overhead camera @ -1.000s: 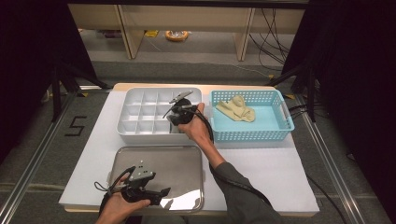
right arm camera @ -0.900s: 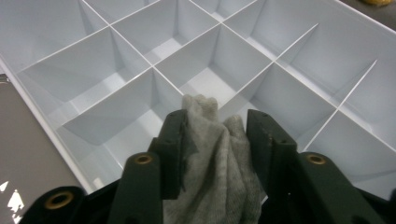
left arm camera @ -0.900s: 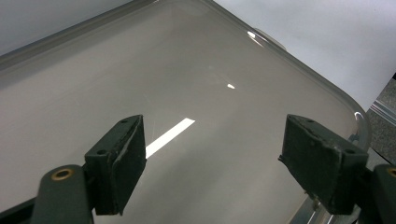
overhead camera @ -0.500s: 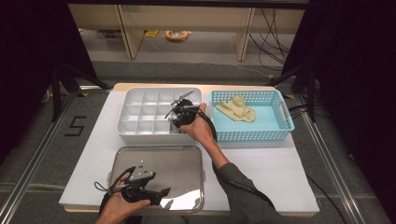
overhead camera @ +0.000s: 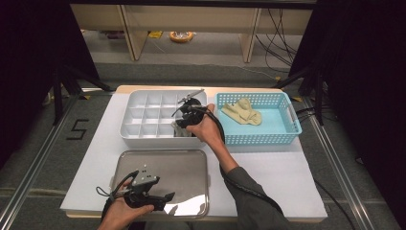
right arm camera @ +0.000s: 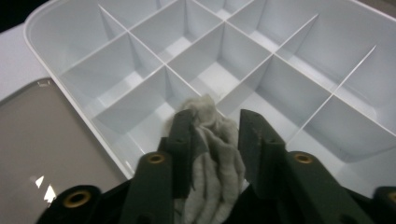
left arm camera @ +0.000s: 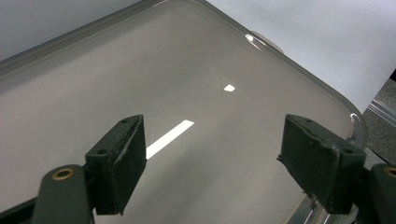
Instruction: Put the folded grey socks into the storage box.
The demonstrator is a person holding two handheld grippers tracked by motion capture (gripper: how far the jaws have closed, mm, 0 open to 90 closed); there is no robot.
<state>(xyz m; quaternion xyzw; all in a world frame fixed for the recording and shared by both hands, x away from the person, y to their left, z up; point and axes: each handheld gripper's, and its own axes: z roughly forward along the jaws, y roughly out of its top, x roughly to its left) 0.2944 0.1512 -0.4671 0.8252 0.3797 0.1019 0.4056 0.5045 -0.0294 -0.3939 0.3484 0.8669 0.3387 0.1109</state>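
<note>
Right now the grey cloth (right arm camera: pixel 210 154) sits bunched between my right gripper (right arm camera: pixel 217 140) pads, whose jaws have just been closing and now pinch it, directly over the front row of the white divided tray (overhead camera: pixel 143 136), at its corner nearest the blue basket (overhead camera: pixel 287 139). As I judge it, the step is to drop this cloth into one cell, so I would lower the bundle until its loose top clears the dividers, centre it over a single compartment rather than a partition wall, and only then ease the jaws apart; letting go too high risks the cloth draping across two cells. Beyond the tray, toward the basket, more pale cloths (overhead camera: pixel 242 112) lie heaped inside it. On the near side of the tray, my left gripper (left arm camera: pixel 210 163) hangs over the metal tray (left arm camera: pixel 140 70) with its jaws wide apart and nothing between them. The right gripper view gives me the folds of the cloth and the exact cell walls under it, which my hand covers from above; the high view gives me the basket, the white bench (overhead camera: pixel 268 177) and both hands' positions.
</note>
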